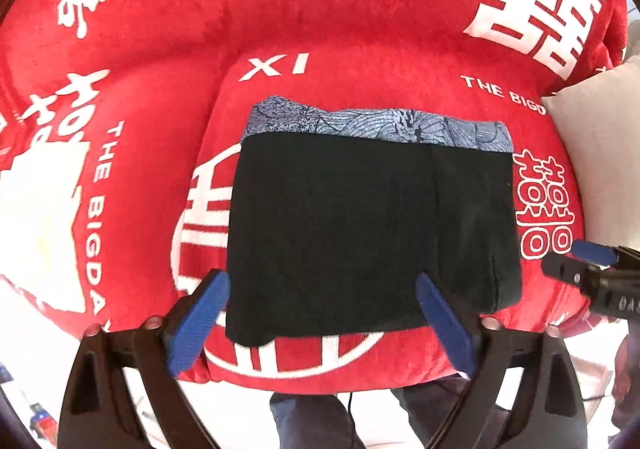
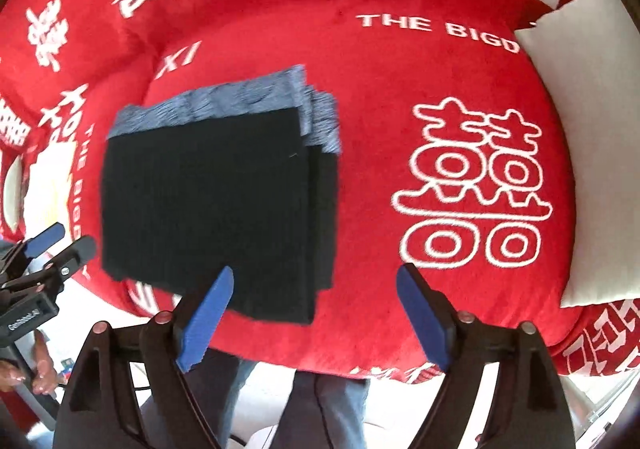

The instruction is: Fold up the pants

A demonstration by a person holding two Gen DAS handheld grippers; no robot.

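The black pants (image 1: 360, 225) with a blue-grey patterned waistband (image 1: 380, 125) lie folded into a compact rectangle on the red seat cushion (image 1: 360, 81). My left gripper (image 1: 324, 289) is open and empty, hovering above the pants' near edge. My right gripper (image 2: 316, 289) is open and empty, just right of the folded pants (image 2: 216, 201), above their near right corner. The right gripper also shows in the left wrist view (image 1: 592, 257), and the left gripper in the right wrist view (image 2: 56, 241).
The red plush sofa (image 2: 400, 61) with white lettering wraps around the seat. A white pillow (image 2: 588, 153) leans at the right. The person's legs (image 2: 320, 405) stand at the cushion's front edge.
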